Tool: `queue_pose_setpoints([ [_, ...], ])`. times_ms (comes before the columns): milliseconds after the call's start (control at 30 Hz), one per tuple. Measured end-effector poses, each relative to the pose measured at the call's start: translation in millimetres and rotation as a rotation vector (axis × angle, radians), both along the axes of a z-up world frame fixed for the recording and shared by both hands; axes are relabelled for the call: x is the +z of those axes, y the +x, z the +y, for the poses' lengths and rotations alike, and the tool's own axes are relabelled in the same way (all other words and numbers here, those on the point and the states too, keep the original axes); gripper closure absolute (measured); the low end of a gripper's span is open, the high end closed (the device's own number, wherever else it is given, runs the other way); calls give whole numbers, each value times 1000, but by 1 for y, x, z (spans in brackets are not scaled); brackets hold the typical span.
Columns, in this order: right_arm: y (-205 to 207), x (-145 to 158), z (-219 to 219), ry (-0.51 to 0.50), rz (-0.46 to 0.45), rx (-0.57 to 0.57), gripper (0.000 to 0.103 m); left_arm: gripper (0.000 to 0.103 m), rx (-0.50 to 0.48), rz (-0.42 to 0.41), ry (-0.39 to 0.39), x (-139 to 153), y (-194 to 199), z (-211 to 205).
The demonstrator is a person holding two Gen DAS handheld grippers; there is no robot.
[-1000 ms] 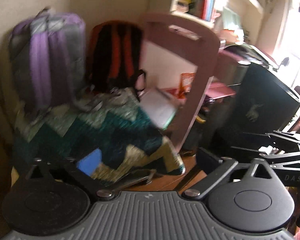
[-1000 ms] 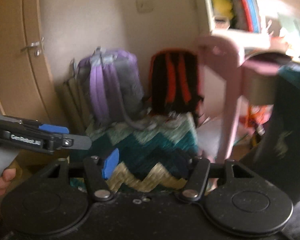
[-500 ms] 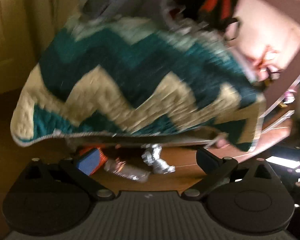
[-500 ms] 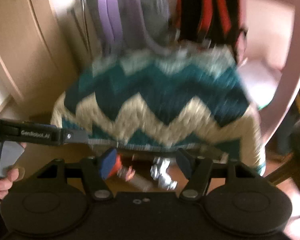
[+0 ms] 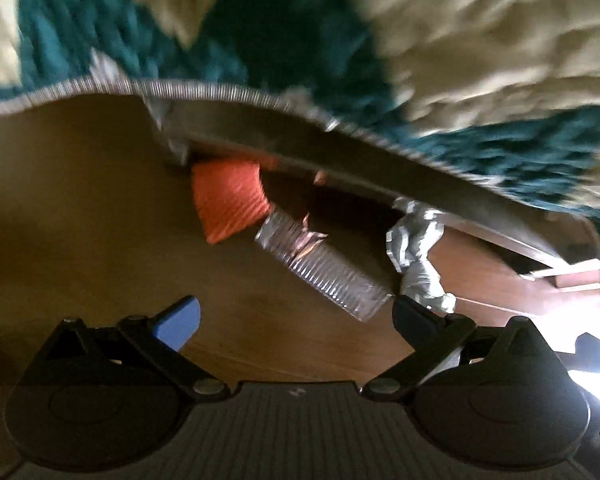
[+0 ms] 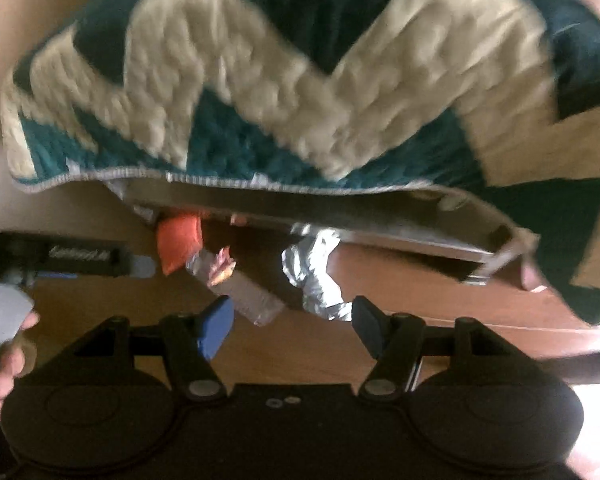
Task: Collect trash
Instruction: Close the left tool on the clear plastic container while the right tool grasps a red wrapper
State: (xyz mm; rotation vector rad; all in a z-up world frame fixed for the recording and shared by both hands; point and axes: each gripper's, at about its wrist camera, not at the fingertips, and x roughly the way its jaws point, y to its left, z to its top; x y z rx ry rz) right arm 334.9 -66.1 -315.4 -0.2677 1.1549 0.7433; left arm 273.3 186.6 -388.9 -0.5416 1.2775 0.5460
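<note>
Since the earlier frames both views have tipped from the wall, backpacks and shelves down to the wooden floor (image 5: 80, 216) at the edge of the bed. The teal-and-cream zigzag blanket (image 6: 284, 92), earlier mid-frame, now fills the top of both views and overhangs the bed frame (image 6: 340, 208). The trash, tiny half a second ago, now sits large just ahead of the fingers.

Left tool (image 5: 296, 322): jaws wide apart, released, nothing between the pads. Right tool (image 6: 292, 326): jaws likewise wide, released, nothing gripped.

Count of trash on the floor under the blanket edge:
- 1 orange bag (image 5: 230, 200), ahead and left of the left tool, partly beneath the bed frame.
- 1 clear ribbed plastic bottle (image 5: 324, 272), lying on its side, one end touching the orange bag, the other end just ahead of the left tool's right finger.
- 1 crumpled silver foil wrapper (image 5: 418, 256), just right of the bottle; in the right wrist view it lies just ahead of the right tool's right finger.

1 person's hand (image 6: 4, 364) on the left tool's handle, left edge of the right wrist view.

Motion blur throughout; finer detail is unreadable.
</note>
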Motion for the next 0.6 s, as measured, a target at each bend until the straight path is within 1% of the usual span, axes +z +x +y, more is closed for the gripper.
queue_pose_setpoints([
  [67, 3, -18, 11, -44, -10, 55, 38, 0, 39, 22, -27, -23, 6, 6],
  [133, 10, -38, 17, -60, 13, 73, 38, 0, 75, 43, -52, -43, 11, 9],
  [233, 27, -67, 21, -78, 30, 36, 38, 0, 105, 78, -75, -73, 19, 12],
  [367, 47, -98, 20, -82, 74, -28, 40, 0, 150, 110, -108, -103, 27, 16],
  [433, 53, -110, 20, -72, 95, -45, 40, 0, 175, 115, -128, -115, 31, 19],
  [500, 57, -121, 20, -71, 106, -55, 40, 0, 177, 124, -142, -127, 37, 18],
  [600, 61, -136, 23, -78, 122, -60, 40, 0, 193, 155, -168, -146, 43, 17],
])
